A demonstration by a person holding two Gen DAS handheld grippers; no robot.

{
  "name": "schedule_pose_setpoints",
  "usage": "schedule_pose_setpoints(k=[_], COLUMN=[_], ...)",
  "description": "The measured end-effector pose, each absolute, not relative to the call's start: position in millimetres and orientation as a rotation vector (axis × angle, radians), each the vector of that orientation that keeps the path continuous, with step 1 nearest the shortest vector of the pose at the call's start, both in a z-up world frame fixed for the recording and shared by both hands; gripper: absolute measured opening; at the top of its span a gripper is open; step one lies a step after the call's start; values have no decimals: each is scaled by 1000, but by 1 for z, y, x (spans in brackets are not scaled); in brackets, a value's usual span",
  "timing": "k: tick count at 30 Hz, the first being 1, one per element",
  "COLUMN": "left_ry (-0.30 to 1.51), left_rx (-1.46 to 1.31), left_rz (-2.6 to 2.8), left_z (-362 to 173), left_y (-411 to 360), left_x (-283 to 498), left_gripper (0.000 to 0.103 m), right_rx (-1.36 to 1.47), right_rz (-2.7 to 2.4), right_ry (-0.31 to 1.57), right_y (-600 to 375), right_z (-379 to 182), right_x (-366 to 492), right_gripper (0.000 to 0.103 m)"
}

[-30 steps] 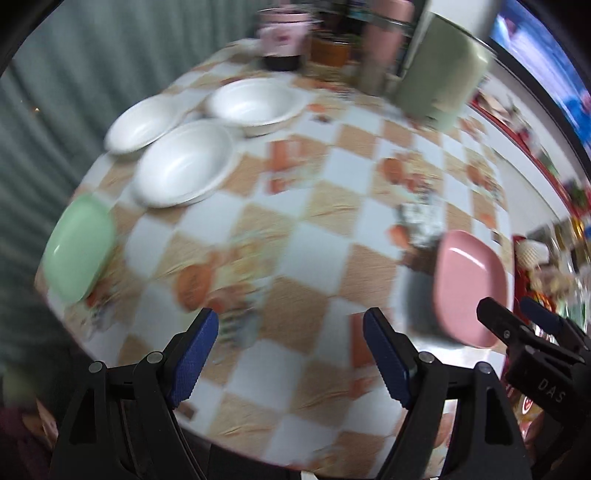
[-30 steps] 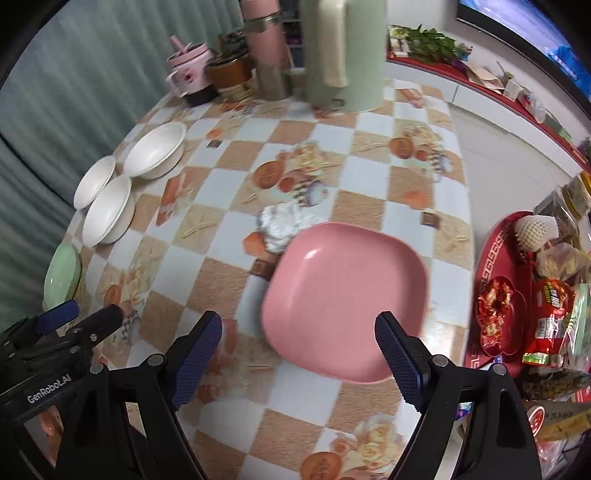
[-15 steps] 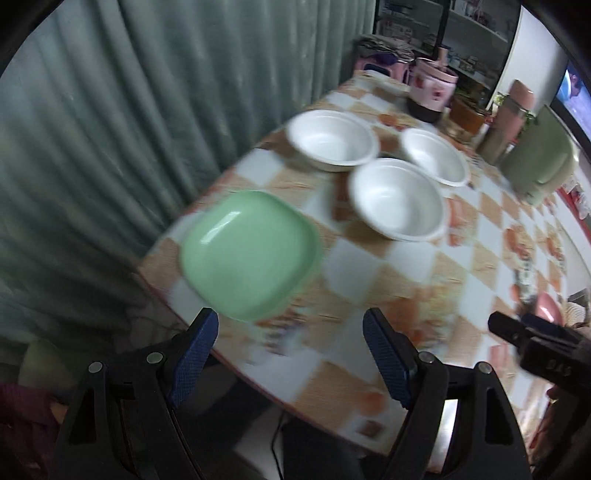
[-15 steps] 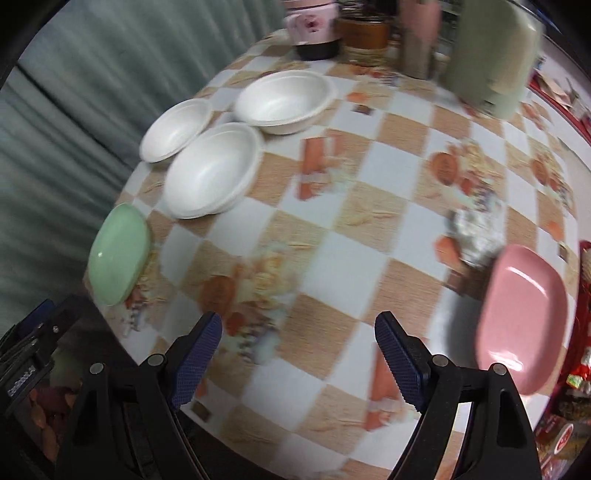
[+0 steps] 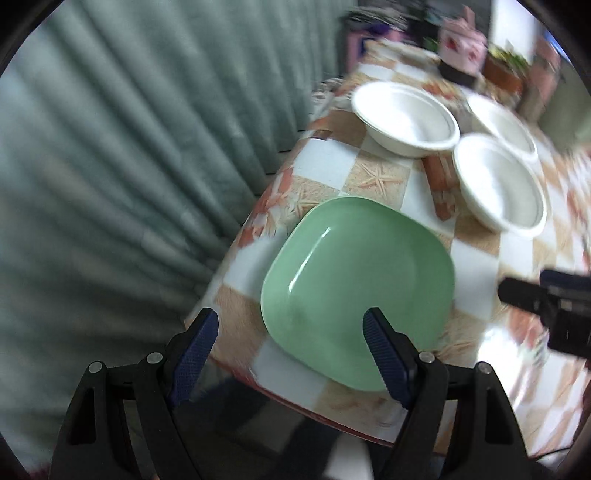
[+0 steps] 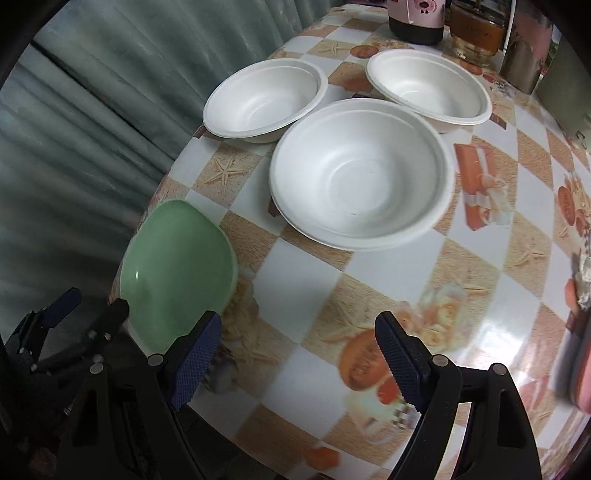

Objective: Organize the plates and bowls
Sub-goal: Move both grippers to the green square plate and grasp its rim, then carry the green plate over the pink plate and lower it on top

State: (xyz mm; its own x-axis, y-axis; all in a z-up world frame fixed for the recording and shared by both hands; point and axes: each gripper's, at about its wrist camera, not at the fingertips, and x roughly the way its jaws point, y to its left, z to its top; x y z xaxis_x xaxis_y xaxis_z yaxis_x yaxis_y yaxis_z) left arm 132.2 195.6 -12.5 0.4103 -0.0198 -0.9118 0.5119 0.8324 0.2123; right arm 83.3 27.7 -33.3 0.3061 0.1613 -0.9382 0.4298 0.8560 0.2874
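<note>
A green square plate lies at the table's near left corner; it also shows in the right wrist view. My left gripper is open, its right finger over the plate's near edge, its left finger off the table edge. Three white bowls sit behind the plate. My right gripper is open and empty above the tablecloth, in front of the nearest bowl. A pink plate's edge shows at the far right.
The checked tablecloth covers the table. A green curtain hangs close to the left edge. A pink jar, an amber jar and a metal flask stand at the back.
My left gripper has moved in close to the green plate. My right gripper has swung left and nearer to the bowls; the pink plate has slid to the view's right edge.
</note>
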Motion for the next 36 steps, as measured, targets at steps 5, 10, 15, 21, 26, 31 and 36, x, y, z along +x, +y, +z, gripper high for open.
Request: schedule_pose_setpoints(k=[5,10,15,21,26,31,36], left_ry=[1107,1134,1144,1166,1207,1204,1218], left_rx=[624,697,673,695,657,642,629], left_rz=[-501,-526,-568,-584,-603,-525,-504], left_z=[-22,-38,-42,-53,-60,-61,-58], left_y=[189,184,184,176,177,181,183], left_x=[154,171,169,168,171,176,178], left_gripper=[83,83,83,83,59,26,13], right_rx=[632,588,597,618,566,506,487], right_rz=[-222,-251,-270,-288,-262,-286,-296], right_ry=[1271,1277,1288,1303,1320,1347,1361], right_y=[42,59,63,68,86,92,84], right_z=[-46,-55,-63,-72,-72,-72,-72], right_x=[103,120,130,134,145,150,145], right_gripper=[86,86,86,86,64,41,18])
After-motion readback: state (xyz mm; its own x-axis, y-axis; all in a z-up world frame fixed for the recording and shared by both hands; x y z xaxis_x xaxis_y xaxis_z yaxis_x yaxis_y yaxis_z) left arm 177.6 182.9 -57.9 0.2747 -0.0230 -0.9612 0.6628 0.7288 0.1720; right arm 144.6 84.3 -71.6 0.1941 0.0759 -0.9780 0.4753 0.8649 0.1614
